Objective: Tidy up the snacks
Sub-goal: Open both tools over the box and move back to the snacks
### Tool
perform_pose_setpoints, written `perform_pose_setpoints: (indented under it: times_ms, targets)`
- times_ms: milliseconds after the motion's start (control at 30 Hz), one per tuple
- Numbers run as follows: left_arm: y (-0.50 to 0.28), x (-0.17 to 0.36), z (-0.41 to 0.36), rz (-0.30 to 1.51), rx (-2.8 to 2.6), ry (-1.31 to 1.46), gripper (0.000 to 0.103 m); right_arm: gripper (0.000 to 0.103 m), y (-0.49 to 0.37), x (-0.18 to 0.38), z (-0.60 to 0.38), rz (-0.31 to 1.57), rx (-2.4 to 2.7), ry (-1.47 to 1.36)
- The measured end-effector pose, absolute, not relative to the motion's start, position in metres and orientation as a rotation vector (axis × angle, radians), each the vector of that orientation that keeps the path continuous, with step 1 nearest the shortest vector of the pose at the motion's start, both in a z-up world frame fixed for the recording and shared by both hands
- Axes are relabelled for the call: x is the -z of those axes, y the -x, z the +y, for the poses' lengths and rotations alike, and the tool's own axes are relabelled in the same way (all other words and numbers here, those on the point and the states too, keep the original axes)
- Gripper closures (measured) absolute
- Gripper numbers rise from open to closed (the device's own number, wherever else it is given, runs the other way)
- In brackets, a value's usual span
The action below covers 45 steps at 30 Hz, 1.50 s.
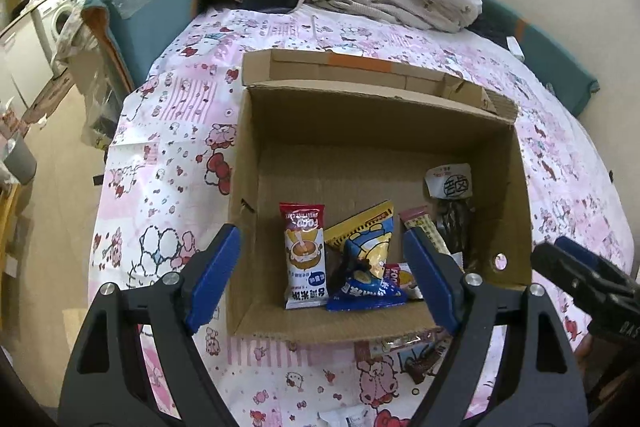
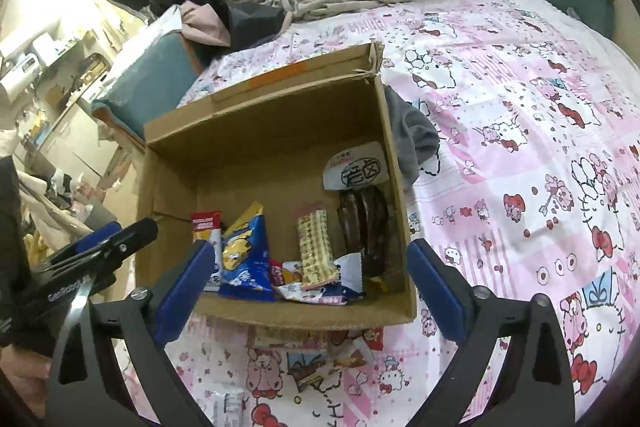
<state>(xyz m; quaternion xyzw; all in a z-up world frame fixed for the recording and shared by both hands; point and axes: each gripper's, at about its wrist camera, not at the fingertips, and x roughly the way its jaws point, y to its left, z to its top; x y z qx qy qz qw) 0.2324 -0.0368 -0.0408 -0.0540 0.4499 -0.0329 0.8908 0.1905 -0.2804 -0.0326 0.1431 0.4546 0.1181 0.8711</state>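
Snack packets lie in the near end of the open brown cardboard box (image 1: 376, 131) on the pink cartoon-print bedspread (image 1: 168, 163): a red-and-white rice-cake sachet (image 1: 304, 255), a blue-and-yellow chip bag (image 1: 368, 259), a pale checked wafer bar (image 2: 316, 251) and a dark meat pack with a white label (image 2: 362, 211), while a few more wrappers (image 2: 320, 351) sit on the cloth just before the box's near wall. Both the left gripper (image 1: 320, 279) and the right gripper (image 2: 312, 287) hang over the box with jaws released and nothing between them, so the next pick is best made by dropping onto one of those outside wrappers, pinching across its short side, then lifting clear over the cardboard rim. Most packets inside run lengthwise from the near wall toward the far wall, the chip bag tilted with its point away.
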Motion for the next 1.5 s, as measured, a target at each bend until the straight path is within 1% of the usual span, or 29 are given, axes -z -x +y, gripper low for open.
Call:
perform_pose_setpoints:
  times_ms: [333,500,633,833,933,1067,1100,1233,1367,1433,1467,1500]
  targets:
    - [-0.202,0.023,-0.015,0.901,-0.006,0.113,0.022,0.004,-0.154,0.032,-0.292,0.988,-0.220,-0.348]
    - [-0.187,0.039,0.007,1.004,-0.058,0.189,0.022,0.004,-0.134,0.030,-0.289,0.979,-0.223,-0.349]
    - [-0.169,0.043,0.004,1.034,-0.022,0.164,0.022,0.004,-0.122,0.036,-0.287,1.004,-0.225,-0.352]
    - [-0.147,0.045,0.008,1.063,-0.019,0.207,0.022,0.004,-0.110,0.043,-0.285,1.035,-0.210,-0.355]
    - [-0.139,0.048,0.005,1.063,-0.038,0.170,0.017,0.004,-0.107,0.044,-0.280,1.036,-0.209,-0.335]
    - [-0.134,0.053,0.004,1.074,-0.037,0.156,0.006,0.004,-0.104,0.045,-0.277,1.043,-0.206,-0.325]
    - [-0.134,0.055,0.004,1.082,-0.034,0.161,0.006,0.004,-0.104,0.045,-0.278,1.044,-0.203,-0.330]
    - [-0.131,0.065,0.006,1.136,-0.021,0.199,0.006,0.004,-0.106,0.053,-0.287,1.078,-0.154,-0.358]
    - [-0.126,0.089,0.005,1.243,-0.067,0.206,0.006,0.004,-0.110,0.069,-0.299,1.140,-0.114,-0.440]
    - [-0.121,0.104,0.001,1.300,-0.084,0.208,0.009,0.004,-0.112,0.074,-0.303,1.156,-0.101,-0.461]
    - [-0.118,0.110,-0.003,1.323,-0.077,0.213,0.012,0.004,-0.113,0.075,-0.304,1.159,-0.098,-0.466]
    - [-0.117,0.115,-0.007,1.343,-0.062,0.213,0.017,0.004,-0.113,0.076,-0.305,1.161,-0.095,-0.471]
